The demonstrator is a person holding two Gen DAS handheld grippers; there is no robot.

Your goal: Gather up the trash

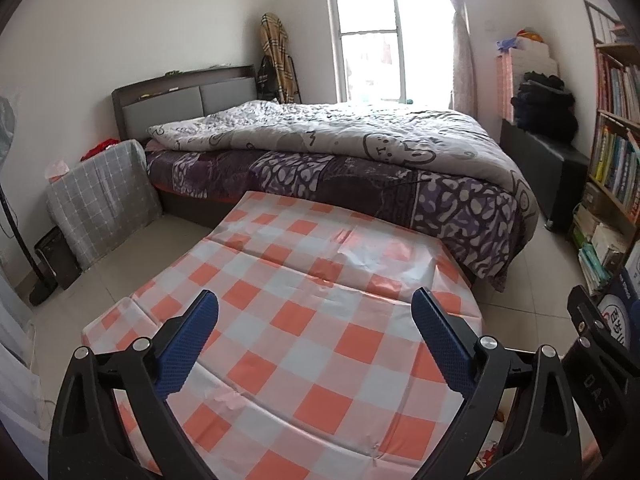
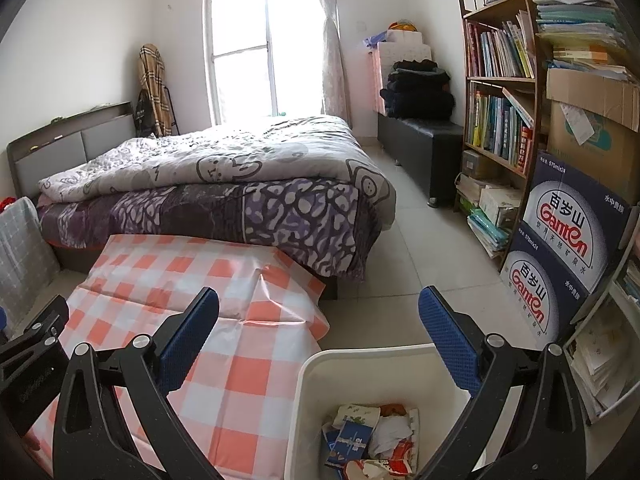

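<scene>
my left gripper (image 1: pixel 314 334) and right gripper (image 2: pixel 318 332) are both spread and hold nothing; the trash (image 2: pixel 370 438) lies inside the white bin (image 2: pixel 320 364) beside the checkered table (image 2: pixel 240 380), whose visible top has none left, so collecting seems finished

tablecloth (image 1: pixel 304 320): orange and white checks
bin (image 2: pixel 360 364): white
trash (image 2: pixel 372 436): blue, white, red and orange mixed
gripper pads (image 1: pixel 192 344): blue, set on black frames
quilt (image 2: pixel 224 160): pale grey, cartoon faces drawn in dark lines
bedsheet (image 2: pixel 280 216): purple, white blotches
boxes (image 2: pixel 560 240): navy, white ovals, red lettering
</scene>
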